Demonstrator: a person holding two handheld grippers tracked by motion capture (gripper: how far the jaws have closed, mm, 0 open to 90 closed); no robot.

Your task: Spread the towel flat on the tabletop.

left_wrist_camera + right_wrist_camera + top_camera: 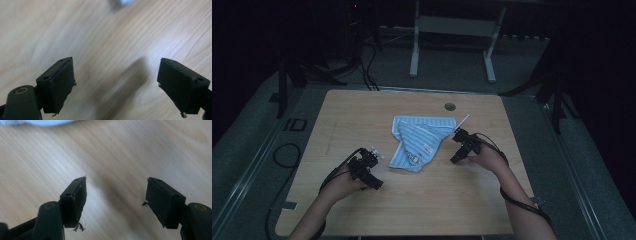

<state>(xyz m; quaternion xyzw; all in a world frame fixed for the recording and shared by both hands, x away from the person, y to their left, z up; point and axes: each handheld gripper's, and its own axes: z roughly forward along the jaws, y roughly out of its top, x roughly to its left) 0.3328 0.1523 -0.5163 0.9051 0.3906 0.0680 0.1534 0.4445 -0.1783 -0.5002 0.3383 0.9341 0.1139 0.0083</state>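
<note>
A light blue striped cloth (418, 141) lies folded and rumpled in the middle of the wooden table (362, 115). My left gripper (377, 184) is held low over the table to the left of the cloth and in front of it, apart from it. Its own view shows that left gripper (116, 76) open over bare wood. My right gripper (456, 158) sits just right of the cloth, also apart from it. Seen in its own view, the right gripper (116, 192) is open, with an edge of the cloth (37, 122) at the top.
A round hole (450, 106) is set in the table near its far edge. A white stick (462, 121) lies by the cloth's far right corner. Cables (287, 155) lie on the floor at the left, and a white table frame (452, 40) stands beyond.
</note>
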